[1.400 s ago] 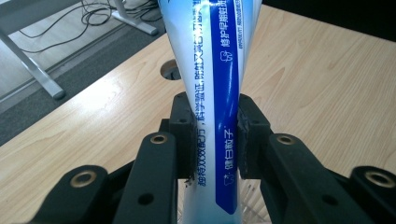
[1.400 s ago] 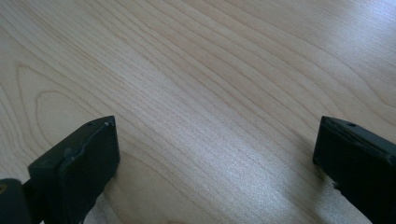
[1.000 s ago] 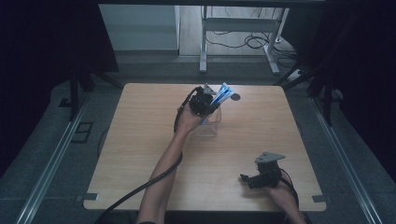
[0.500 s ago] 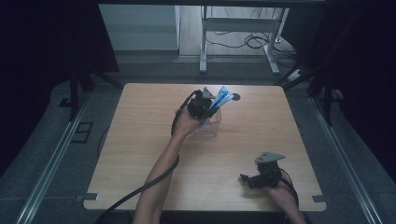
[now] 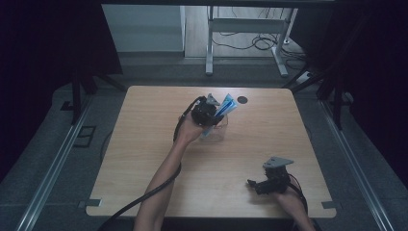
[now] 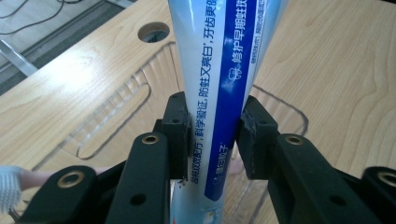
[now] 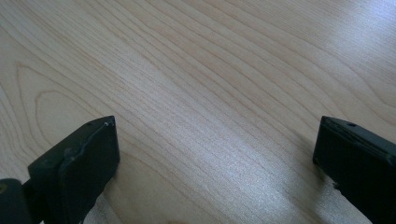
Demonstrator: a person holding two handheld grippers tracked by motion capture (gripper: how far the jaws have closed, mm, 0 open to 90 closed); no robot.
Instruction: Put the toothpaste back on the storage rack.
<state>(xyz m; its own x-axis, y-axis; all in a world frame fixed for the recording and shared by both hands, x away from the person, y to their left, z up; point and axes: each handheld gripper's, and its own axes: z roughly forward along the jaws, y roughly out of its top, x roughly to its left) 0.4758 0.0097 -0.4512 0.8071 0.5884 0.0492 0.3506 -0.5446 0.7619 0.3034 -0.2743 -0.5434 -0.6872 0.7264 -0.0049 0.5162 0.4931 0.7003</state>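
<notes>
Broadly, largest first: wooden tabletop, pale grain, mostly bare, w/ a round cable hole near the far edge. Dark floor and metal frame legs beyond it.

Next down, a clear tray sits at centre-far of the tabletop, just this side of the hole. In the left gripper view its transparent walls and a slot-shaped cutout lie right under the tongs.

Then the tube, white w/ a blue band and printed text, prob. toothpaste. Long axis runs away from the left tongs, roughly upright-tilted in the high view, its upper end leaning toward the hole. It hangs above the tray; whether its lower end touches the tray floor, can't tell.

Key relation: tube is directly over the tray, so the coming move looks like a short drop or lift along the tube's own axis, no sideways travel needed. Left hand is the one on it; right is well apart, at the near-right corner.

Left tongs: clamped on the tube across its width, pads pressing both flat sides, jaws about a tube-width apart.

Right tongs: spread wide, nothing between them, just bare wood in the right gripper view; low over or resting on the tabletop.

Smallest: a toothbrush head, white bristles, pinkish handle, at the left gripper view's lower-left edge, beside the tray area.
</notes>
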